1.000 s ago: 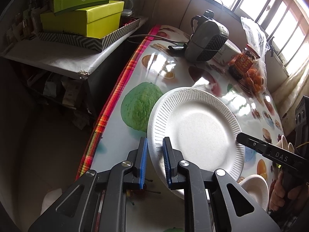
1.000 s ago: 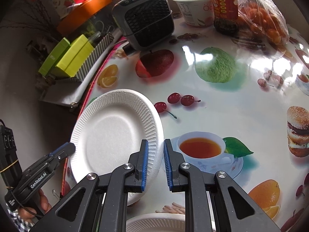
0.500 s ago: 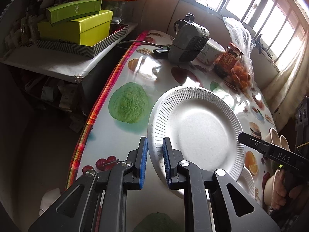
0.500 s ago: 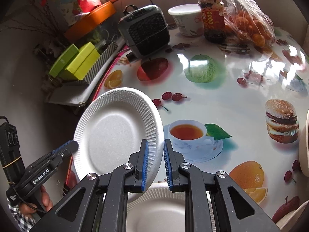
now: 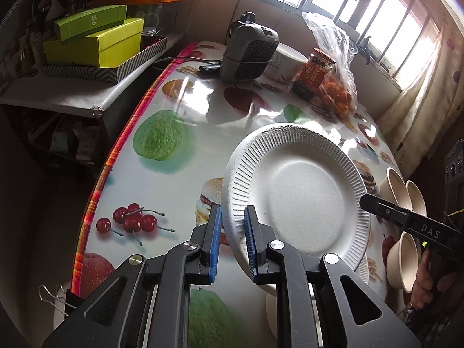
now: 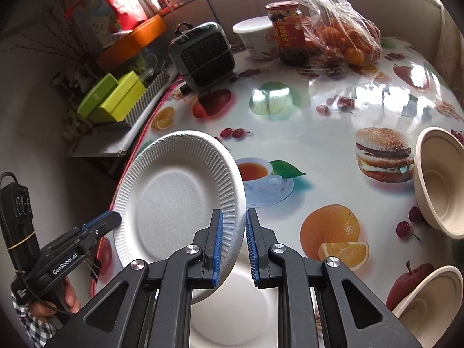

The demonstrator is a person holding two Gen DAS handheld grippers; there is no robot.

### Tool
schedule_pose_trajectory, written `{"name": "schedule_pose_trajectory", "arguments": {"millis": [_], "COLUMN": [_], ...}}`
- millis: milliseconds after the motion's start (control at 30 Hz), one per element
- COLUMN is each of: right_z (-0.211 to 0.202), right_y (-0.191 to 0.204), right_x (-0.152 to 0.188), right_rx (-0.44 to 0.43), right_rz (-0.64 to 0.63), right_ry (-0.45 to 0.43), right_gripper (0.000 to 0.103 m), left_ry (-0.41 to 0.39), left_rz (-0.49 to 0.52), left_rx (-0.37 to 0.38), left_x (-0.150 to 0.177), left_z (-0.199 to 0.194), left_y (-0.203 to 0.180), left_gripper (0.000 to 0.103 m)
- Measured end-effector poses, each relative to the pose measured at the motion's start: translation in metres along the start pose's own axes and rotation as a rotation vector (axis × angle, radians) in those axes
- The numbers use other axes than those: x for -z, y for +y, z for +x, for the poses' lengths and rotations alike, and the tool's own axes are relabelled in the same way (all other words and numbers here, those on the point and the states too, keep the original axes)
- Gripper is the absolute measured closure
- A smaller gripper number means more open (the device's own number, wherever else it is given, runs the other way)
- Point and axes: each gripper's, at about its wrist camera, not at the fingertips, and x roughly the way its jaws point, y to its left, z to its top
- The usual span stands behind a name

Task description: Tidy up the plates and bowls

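Observation:
A white ribbed paper plate (image 5: 298, 191) is held in the air over the table by both grippers. My left gripper (image 5: 232, 243) is shut on its near-left rim. My right gripper (image 6: 234, 243) is shut on the opposite rim of the same plate (image 6: 177, 203). The right gripper also shows in the left wrist view (image 5: 406, 220), and the left one in the right wrist view (image 6: 87, 235). A second white plate (image 6: 240, 307) lies on the table under the held one. Beige paper bowls (image 6: 438, 182) (image 6: 429, 301) stand at the right, and show in the left wrist view (image 5: 403, 191).
The table (image 6: 319, 121) has a glossy fruit-print cloth. At its far end stand a grey heater (image 5: 246, 52), a white tub (image 6: 255, 37), a jar (image 6: 287, 32) and a bag of oranges (image 6: 345, 37). A side shelf with green boxes (image 5: 95, 40) lies left of the table edge.
Both grippers have carried the plate back along the table, toward the near end. The second plate and the bowls have come into view beneath and beside it.

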Motion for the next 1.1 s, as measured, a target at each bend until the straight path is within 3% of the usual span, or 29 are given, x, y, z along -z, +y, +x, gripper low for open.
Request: {"name": "schedule_pose_trajectory", "arguments": {"millis": [1100], "right_z": [-0.041], "right_y": [-0.044], "right_x": [0.074], "right_rx": [0.042], "right_rz": [0.047], "right_ry": [0.002], "right_gripper": [0.087], "left_ry": [0.08], "left_rz": [0.081], "left_rx": [0.033], "left_x": [0.064], "left_z": [0.003], "left_y": [-0.051], "left_gripper": [0.086]}}
